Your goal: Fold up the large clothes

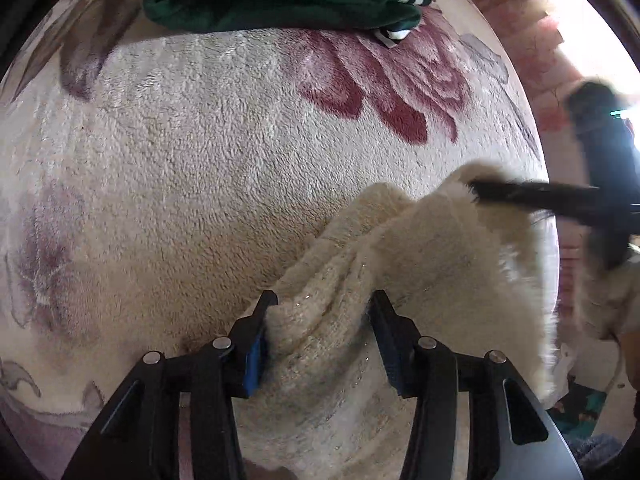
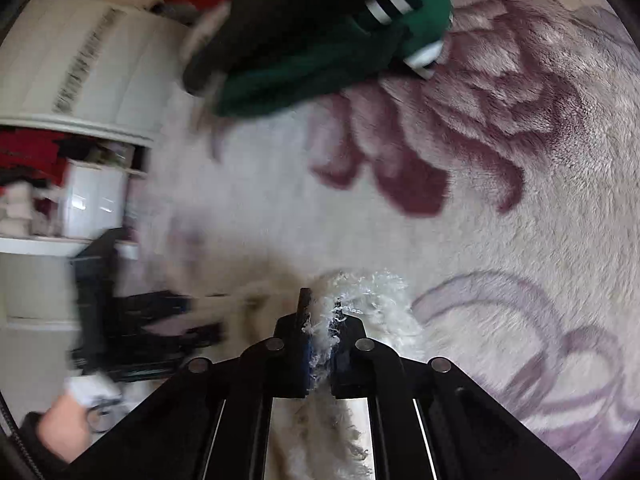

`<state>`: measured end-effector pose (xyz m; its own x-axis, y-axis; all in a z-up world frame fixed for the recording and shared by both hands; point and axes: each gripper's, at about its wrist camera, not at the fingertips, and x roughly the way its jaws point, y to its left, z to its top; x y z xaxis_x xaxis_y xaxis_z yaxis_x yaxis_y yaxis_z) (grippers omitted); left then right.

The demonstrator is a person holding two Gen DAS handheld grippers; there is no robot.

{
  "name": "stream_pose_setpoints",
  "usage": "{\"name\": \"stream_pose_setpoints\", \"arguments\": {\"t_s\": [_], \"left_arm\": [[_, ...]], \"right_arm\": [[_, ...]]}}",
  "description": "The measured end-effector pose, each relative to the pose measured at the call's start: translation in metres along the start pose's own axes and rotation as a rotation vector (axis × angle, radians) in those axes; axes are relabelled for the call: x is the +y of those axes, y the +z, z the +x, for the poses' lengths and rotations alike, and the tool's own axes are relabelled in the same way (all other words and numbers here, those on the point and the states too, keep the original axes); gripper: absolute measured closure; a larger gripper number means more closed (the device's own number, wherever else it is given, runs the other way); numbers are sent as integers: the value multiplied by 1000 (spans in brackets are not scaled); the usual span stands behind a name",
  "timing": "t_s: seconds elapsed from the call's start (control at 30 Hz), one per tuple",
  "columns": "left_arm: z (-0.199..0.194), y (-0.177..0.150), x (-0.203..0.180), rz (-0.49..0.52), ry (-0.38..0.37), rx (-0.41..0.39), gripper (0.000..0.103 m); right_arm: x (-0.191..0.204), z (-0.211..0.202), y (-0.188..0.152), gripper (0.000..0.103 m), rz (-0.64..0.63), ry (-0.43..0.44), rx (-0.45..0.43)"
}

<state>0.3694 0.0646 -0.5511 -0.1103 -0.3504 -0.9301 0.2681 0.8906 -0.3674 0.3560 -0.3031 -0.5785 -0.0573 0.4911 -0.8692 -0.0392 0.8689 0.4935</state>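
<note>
Claws [image 2: 320, 354] pinching fluffy cream garment [image 1: 420, 240]

My left gripper [image 1: 320, 320] points steeply down, its jaws part open with cloth [image 1: 320, 344] bunched between the pads. My right gripper [image 2: 322, 344] also tilts down, its jaws clamped tight on a fluffy edge of the cloth.

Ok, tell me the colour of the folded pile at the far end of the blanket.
Dark green pile, white stripes; left wrist view is clearest.
</note>
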Motion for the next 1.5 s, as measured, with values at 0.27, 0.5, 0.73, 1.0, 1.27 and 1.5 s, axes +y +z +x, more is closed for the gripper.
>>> {"name": "stream_pose_setpoints", "arguments": {"t_s": [0.27,0.5,0.73,1.0,1.27,1.5], "left_arm": [[-21,-13,4,-42,71,-58,15],[-18,-34,19,-127,56,-71,15],[-12,-40,30,-182,33,-76,15],[-31,-49,23,-186,63,-144,15],[-64,-90,41,-385,155,-304,15],[-30,-99,46,-433,171,-271,14]], "right_arm": [[-48,6,-11,7,127,180,74],[3,15,-12,86,8,215,69],[48,25,25,86,-99,116,10],[5,2,11,46,81,48,12],[43,29,-27,27,-5,300,123],[50,56,-27,93,68,253,105]]}}
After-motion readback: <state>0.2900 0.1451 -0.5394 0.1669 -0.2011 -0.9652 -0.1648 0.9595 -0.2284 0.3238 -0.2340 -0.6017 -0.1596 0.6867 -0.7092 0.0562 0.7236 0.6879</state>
